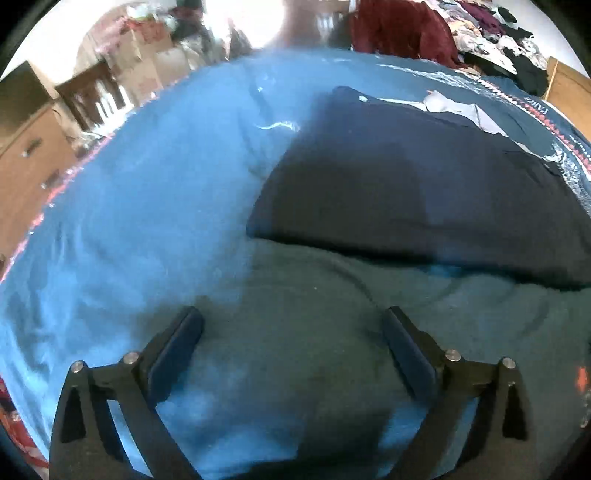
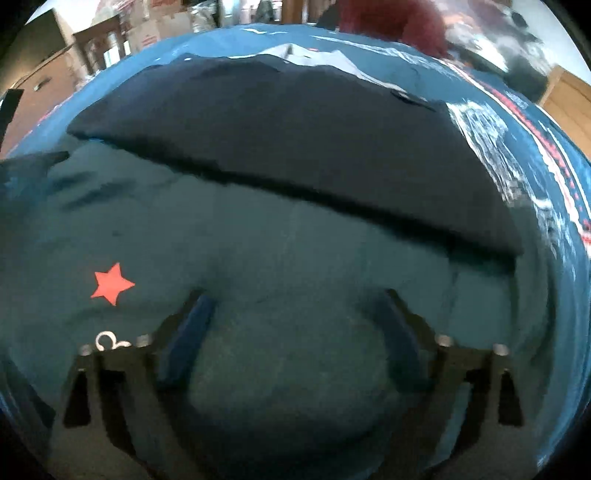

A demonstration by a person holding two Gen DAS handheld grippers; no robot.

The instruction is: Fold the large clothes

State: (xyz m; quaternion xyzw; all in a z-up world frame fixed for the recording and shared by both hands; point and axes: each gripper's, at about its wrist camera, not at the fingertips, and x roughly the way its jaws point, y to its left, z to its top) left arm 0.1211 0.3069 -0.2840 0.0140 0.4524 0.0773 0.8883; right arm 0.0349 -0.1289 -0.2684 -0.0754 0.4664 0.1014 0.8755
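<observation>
Clothing is spread across a blue bedcover (image 1: 140,192): a dark navy garment (image 1: 406,199) is laid flat with its long axis running left to right across both views, one corner pointing toward the left wrist camera. A grey inner lining (image 1: 458,110) is exposed along its far edge. Nearer the cameras a teal garment (image 2: 295,266) is seen, touching the navy one along its near edge and marked by a red star (image 2: 112,283). The left gripper (image 1: 293,321) is held with its fingers spread wide above the teal cloth, nothing between them. The right gripper (image 2: 295,302) is likewise held wide apart over the same cloth. The teal garment's outline is cut off at the frame bottom, so its orientation cannot be told. A maroon cloth (image 1: 399,26) and a blurred clothes pile (image 1: 495,33) are made out beyond the bed.
</observation>
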